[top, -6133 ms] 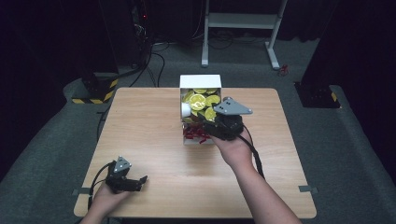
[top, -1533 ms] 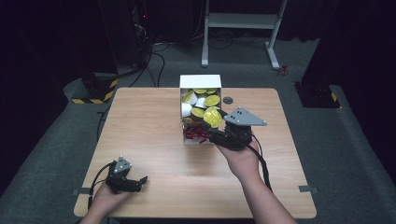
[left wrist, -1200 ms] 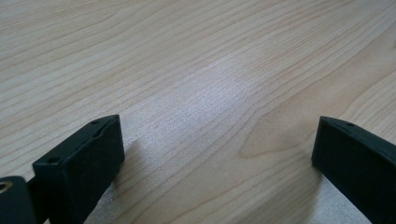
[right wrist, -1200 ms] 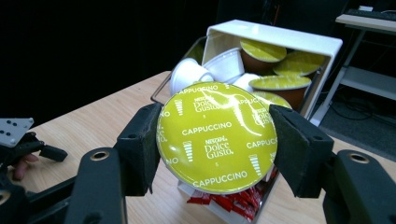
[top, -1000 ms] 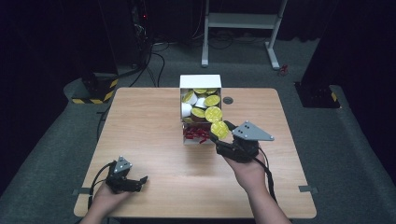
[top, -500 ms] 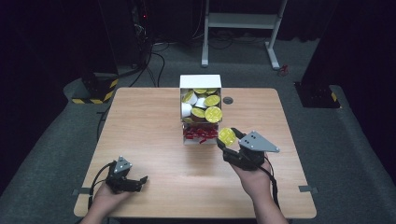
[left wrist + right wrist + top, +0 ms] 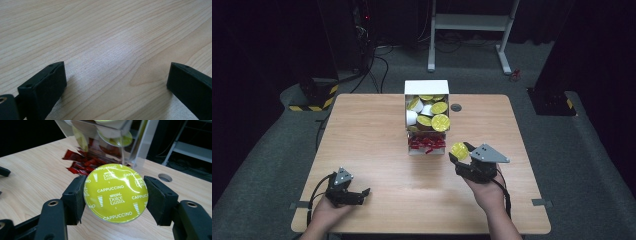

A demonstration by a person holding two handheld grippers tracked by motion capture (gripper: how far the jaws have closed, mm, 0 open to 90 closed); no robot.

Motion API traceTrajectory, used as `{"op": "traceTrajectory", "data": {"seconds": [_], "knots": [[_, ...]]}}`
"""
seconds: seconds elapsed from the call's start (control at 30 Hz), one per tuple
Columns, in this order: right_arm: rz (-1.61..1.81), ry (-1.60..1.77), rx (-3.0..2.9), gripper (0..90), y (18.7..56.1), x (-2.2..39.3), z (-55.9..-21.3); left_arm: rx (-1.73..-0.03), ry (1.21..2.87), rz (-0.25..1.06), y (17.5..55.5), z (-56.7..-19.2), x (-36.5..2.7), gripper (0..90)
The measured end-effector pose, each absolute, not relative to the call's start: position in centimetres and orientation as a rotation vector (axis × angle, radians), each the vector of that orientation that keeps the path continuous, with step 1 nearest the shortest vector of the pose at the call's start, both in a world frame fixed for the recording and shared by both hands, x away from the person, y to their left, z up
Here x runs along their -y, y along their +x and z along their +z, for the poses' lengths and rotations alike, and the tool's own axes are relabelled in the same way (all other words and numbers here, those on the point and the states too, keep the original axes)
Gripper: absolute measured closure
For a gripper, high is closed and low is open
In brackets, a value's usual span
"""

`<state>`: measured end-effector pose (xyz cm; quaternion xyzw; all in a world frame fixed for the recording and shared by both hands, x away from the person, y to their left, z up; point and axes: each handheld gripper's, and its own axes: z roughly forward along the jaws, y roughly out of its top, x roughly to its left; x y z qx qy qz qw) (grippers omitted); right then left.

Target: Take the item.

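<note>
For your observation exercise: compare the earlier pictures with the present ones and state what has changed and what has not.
The right gripper has carried a yellow capsule out of the clear box, toward the person and down near the table. The left gripper stayed open at the near-left edge; box and red sachets unmoved.

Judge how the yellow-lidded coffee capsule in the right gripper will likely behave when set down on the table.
The capsule looks small, probably light. Its round rim could let it roll if laid sideways. The glossy foil lid seems slippery and easily dented, so the right gripper should grip gently.
</note>
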<state>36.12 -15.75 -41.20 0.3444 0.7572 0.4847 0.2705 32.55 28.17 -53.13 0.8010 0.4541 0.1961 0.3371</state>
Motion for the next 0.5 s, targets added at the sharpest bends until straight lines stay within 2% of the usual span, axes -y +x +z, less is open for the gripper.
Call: {"op": "traceTrajectory", "data": {"seconds": [0.5], "knots": [[1.229, 1.051, -2.025, 38.2, 39.1, 18.4, -43.2, -1.197, 2.091, 0.515, 32.7, -53.2, -28.1, 0.2]]}}
